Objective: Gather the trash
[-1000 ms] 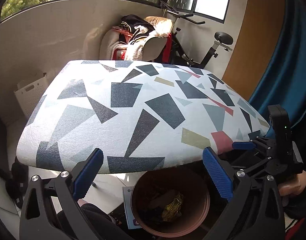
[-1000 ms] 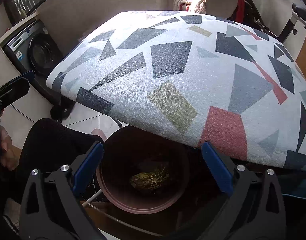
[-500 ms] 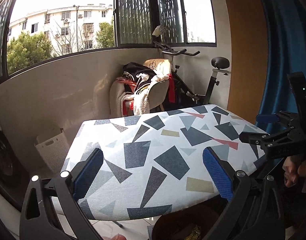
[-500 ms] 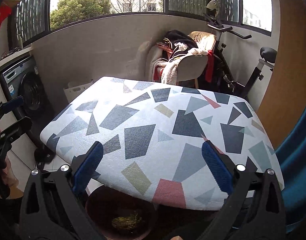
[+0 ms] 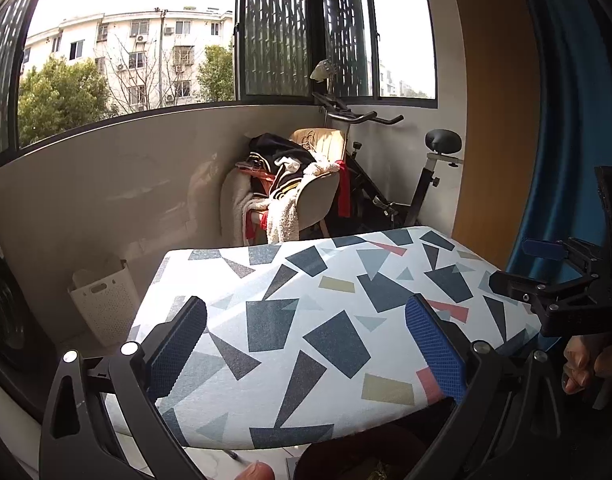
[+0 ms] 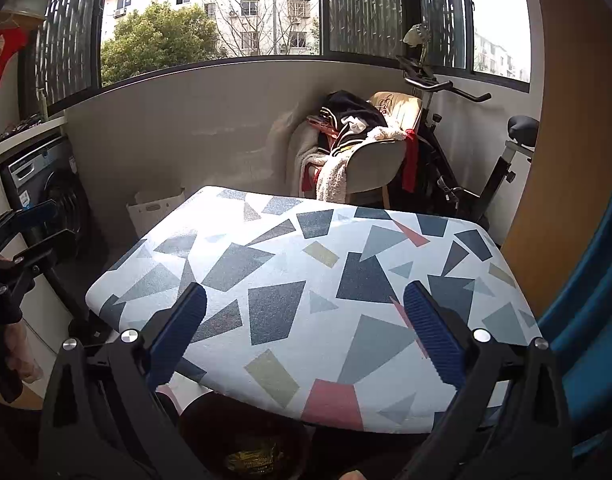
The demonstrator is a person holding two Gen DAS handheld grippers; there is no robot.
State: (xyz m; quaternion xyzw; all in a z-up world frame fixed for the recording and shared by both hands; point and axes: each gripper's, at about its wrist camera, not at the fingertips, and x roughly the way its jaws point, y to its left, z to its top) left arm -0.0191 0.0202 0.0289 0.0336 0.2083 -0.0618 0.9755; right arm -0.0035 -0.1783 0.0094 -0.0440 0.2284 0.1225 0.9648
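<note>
left hand-held gripper [image 5: 306, 344]: jaws spread wide, empty, raised over the desk [image 5: 346, 300]
right hand-held gripper [image 6: 306, 336]: jaws apart, nothing held, above the desk's near edge
bin [image 6: 209, 420]: dark, round, on the floor under the desk's near edge
trash [image 6: 253, 460]: crumpled yellowish wrapper lying inside the bin

Both wrist cameras look forward between wide-apart blue fingers, level over the patterned table [image 5: 326, 320], toward the window corner. The left view sits left of the right one (each catches the other gripper at its frame edge). They share table [image 6: 306, 280], chair [image 5: 306, 192] and exercise bike [image 6: 466, 160].
</note>
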